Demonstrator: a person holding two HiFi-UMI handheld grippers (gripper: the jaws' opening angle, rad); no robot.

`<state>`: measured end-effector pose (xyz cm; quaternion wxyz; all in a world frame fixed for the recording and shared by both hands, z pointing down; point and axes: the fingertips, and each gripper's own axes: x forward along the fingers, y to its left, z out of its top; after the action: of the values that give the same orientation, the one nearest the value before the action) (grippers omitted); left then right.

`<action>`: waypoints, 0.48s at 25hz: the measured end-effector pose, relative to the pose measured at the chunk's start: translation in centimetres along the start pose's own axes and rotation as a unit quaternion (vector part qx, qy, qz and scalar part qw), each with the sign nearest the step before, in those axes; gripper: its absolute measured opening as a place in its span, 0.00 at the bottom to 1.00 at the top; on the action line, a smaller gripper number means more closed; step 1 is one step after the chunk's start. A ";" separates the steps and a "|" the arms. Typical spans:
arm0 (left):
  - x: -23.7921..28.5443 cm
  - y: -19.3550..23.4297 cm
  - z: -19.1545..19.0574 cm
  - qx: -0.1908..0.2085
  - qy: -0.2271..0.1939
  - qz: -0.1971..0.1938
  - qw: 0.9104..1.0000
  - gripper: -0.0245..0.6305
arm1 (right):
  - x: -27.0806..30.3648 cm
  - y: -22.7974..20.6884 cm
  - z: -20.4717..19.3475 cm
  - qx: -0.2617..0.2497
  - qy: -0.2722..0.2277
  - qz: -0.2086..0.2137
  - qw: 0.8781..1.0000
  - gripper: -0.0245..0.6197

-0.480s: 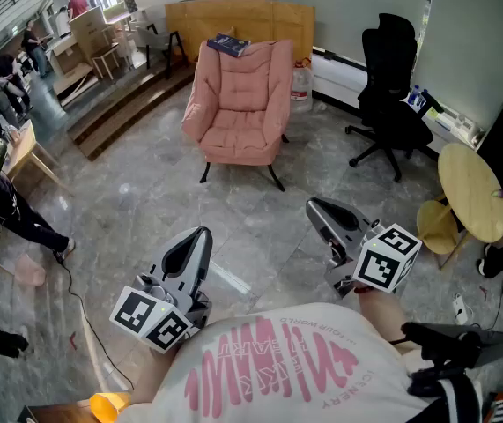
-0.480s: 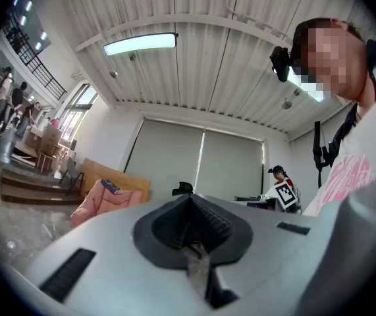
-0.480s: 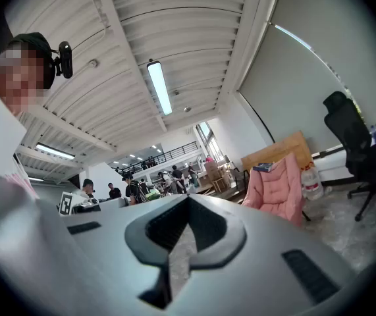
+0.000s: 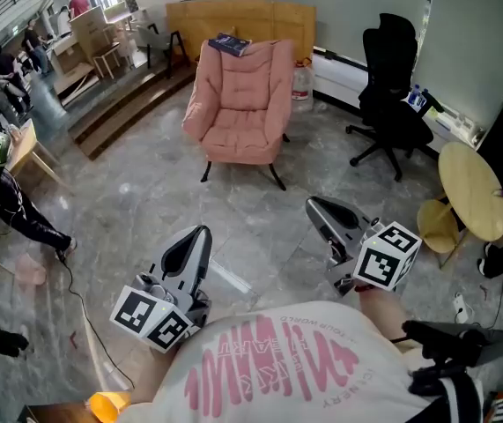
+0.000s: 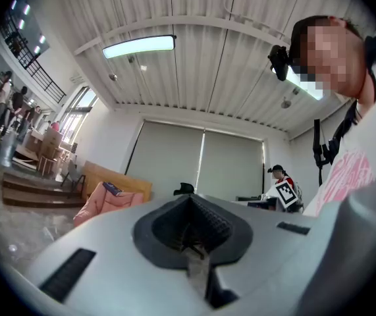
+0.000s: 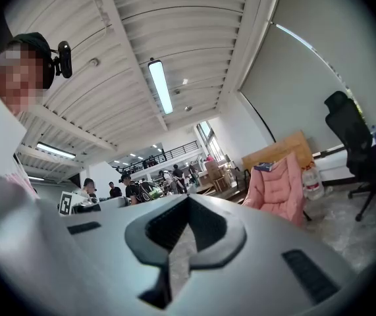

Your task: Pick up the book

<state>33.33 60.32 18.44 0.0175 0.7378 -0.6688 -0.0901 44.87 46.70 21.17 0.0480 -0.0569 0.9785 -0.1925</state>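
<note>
The book (image 4: 228,44) is too small to read.

This is a large open-plan workspace, part office and part lounge. A pink armchair (image 4: 238,104) stands on a polished grey stone floor (image 4: 145,210). To the right of the armchair are a black swivel office chair (image 4: 390,86) and a round yellow table (image 4: 471,188). To its left, wooden steps (image 4: 119,104) rise past people (image 4: 9,208) at tables. Behind it hang grey roller blinds (image 5: 201,166), under a ribbed ceiling (image 5: 194,64) with strip lights (image 5: 138,45).
</note>
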 end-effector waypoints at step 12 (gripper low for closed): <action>-3.2 2.2 -0.3 -0.008 0.003 0.022 1.000 0.05 | 1.5 1.2 -1.7 0.053 -0.004 -0.005 0.999 0.05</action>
<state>30.87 63.27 19.42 0.0274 0.7227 -0.6844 -0.0929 43.02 48.26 22.18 0.0534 -0.0603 0.9663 -0.2445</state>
